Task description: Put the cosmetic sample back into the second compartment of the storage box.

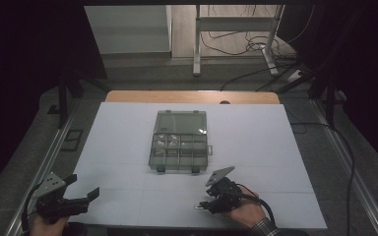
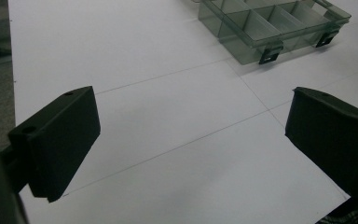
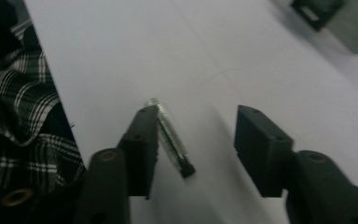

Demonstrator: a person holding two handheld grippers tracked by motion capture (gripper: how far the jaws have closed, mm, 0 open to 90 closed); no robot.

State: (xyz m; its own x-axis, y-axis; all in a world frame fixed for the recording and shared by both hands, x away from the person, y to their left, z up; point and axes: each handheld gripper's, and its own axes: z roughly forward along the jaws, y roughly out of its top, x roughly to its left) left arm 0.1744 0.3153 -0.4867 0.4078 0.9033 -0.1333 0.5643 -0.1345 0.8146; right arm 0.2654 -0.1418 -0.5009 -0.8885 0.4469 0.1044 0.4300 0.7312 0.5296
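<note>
Left tool at near-left corner of white bench, jaws spread wide, nothing between. Clear smoky plastic compartment box at bench centre, lid shut, small pale items in far compartments. Right tool near edge, right of centre, jaws apart; small bright metal screw with black head lies on bench touching one jaw.

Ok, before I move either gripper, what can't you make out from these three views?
- Contents of the compartment box: too small and dim in the high view; cut off by the top edge in the left gripper view.
- Bolt by the right gripper: blurred in its own view, partly behind one of the fingers; whether they touch is unclear.
</note>
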